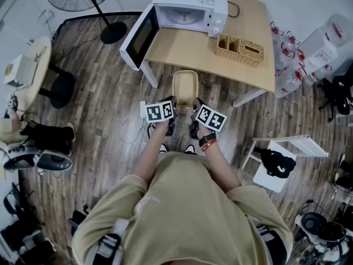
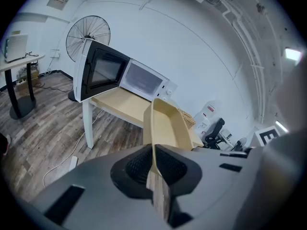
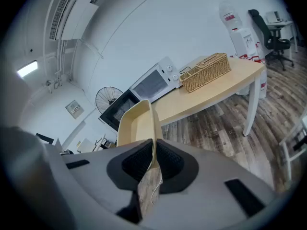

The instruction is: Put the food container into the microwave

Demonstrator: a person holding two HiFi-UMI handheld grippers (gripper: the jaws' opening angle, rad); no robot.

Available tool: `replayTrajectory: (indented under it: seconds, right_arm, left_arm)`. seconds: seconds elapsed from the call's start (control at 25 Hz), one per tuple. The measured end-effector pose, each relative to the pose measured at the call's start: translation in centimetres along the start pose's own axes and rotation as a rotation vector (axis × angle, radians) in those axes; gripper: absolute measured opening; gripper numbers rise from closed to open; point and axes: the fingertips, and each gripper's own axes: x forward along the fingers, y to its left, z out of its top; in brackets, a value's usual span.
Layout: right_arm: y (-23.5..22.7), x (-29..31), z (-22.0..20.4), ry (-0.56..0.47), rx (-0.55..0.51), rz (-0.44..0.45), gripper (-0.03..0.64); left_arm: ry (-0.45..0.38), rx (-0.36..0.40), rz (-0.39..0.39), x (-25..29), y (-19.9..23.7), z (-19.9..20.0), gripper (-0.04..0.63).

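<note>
The tan food container (image 1: 185, 86) is held in the air above the wooden floor (image 1: 105, 93), just short of the bench (image 1: 182, 51). The left gripper (image 2: 154, 163) has its jaws pinching the container's left wall, and the right gripper (image 3: 152, 158) pinches its right wall. The microwave (image 1: 190, 7) stands on the bench, its door (image 1: 138, 37) swung open.

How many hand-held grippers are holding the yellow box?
2. The left hand-held gripper is shut on the left rim of the food container; the right hand-held gripper is shut on its right rim. None seem hidden.
</note>
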Motion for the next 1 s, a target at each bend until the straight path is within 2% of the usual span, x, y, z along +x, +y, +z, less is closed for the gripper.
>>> replayTrajectory:
  seconds: [0.32, 0.56, 0.8, 1.0]
  right_arm:
    - [-2.3, -1.2, -0.5, 0.021, -0.020, 0.030, 0.044]
    - [-2.6, -0.9, -1.6, 0.068, -0.068, 0.050, 0.044]
    - [-4.1, 0.9, -2.5, 0.115, -0.041, -0.007, 0.044]
    - [-4.0, 4.1, -1.0, 0.117, -0.040, -0.054, 0.044]
  left_arm:
    - [0.008, -0.022, 0.023, 0.4, -1.7, -2.3, 0.035]
    - [0.021, -0.055, 0.052, 0.3, -1.1, -4.0, 0.035]
    - [0.052, -0.063, 0.041, 2.0, -0.1, -3.9, 0.035]
    - [0.079, -0.076, 0.009, 4.8, 1.7, -1.8, 0.035]
